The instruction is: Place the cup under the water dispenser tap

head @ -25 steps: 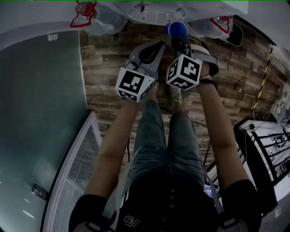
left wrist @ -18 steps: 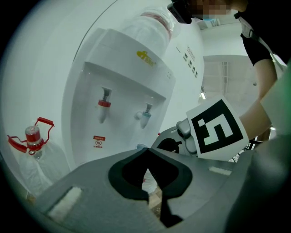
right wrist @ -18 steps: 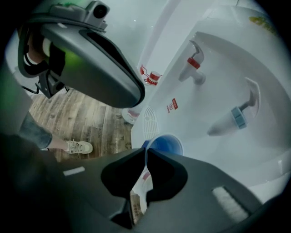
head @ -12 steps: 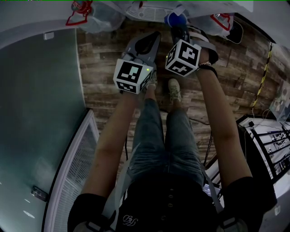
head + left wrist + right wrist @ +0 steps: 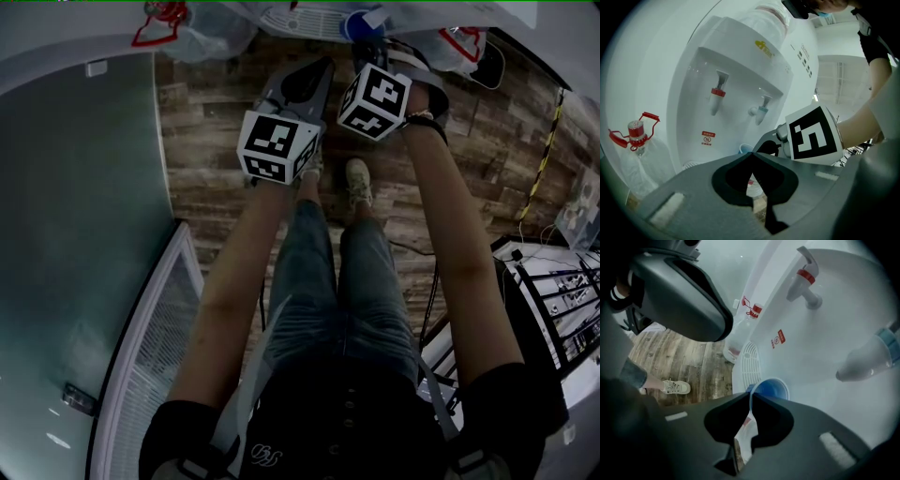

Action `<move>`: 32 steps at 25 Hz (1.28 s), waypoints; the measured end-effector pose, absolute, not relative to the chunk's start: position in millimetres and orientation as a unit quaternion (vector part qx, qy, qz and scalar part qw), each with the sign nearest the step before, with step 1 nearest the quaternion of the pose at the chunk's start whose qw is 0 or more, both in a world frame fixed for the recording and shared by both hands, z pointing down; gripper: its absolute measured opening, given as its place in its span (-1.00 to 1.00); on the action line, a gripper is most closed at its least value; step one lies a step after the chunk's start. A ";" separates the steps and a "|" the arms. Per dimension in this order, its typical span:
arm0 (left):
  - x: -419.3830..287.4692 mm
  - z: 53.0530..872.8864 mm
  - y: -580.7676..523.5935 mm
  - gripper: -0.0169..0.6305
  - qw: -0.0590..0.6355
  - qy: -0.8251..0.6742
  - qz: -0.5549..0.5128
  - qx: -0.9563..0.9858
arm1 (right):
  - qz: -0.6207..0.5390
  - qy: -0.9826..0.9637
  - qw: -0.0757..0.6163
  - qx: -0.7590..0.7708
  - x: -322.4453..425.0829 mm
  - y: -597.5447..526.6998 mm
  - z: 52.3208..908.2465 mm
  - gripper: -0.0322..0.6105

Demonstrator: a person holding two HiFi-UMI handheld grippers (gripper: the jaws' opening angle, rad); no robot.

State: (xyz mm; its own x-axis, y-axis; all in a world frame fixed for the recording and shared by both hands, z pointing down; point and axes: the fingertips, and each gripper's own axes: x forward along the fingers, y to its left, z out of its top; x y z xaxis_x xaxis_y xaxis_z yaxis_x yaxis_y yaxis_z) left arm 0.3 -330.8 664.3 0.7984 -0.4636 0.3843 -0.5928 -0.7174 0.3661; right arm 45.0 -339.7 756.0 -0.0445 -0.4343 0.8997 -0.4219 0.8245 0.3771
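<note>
Right gripper (image 5: 751, 397) is pinched narrow on the rim of the blue cup (image 5: 771, 389). The cup hangs in the water dispenser (image 5: 740, 75) recess, just beside the drip grille (image 5: 749, 363), lower than the blue tap (image 5: 867, 359) and off to its side. Left gripper (image 5: 751, 154) has its jaws closed together on nothing and faces the dispenser front.

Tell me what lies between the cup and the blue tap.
Nothing: in the right gripper view, the gap from the cup to the blue tap is bare; only the dispenser's white wall shows behind it.
</note>
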 end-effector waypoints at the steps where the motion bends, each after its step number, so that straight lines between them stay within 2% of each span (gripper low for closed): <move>1: -0.3 664.6 -331.5 -0.96 0.240 -0.288 0.135 0.917 | -0.006 -0.722 0.626 0.296 45.2 -341.1 757.1 -0.84; 17: -9.1 673.2 -335.5 -0.96 0.257 -0.296 0.149 0.908 | -0.006 -0.714 0.635 0.294 40.9 -345.1 774.1 -0.81; 21: -9.2 671.8 -336.7 -0.96 0.258 -0.296 0.147 0.908 | 0.017 -0.719 0.634 0.284 39.3 -337.8 778.8 -0.52; 25: -7.5 669.6 -335.8 -0.96 0.256 -0.295 0.148 0.909 | 0.017 -0.719 0.633 0.288 41.1 -335.9 775.5 -0.35; 32: -2.8 661.8 -332.5 -0.96 0.252 -0.292 0.148 0.911 | -0.011 -0.722 0.621 0.305 38.8 -340.8 751.7 -0.32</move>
State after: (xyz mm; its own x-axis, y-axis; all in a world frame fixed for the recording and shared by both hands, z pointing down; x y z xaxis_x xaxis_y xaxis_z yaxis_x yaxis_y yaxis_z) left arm -2.8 -332.5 661.8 0.7853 -0.4582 0.4164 -0.6070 -0.7022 0.3720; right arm 38.8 -340.8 751.7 -0.0416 -0.4540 0.8900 -0.4262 0.8137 0.3952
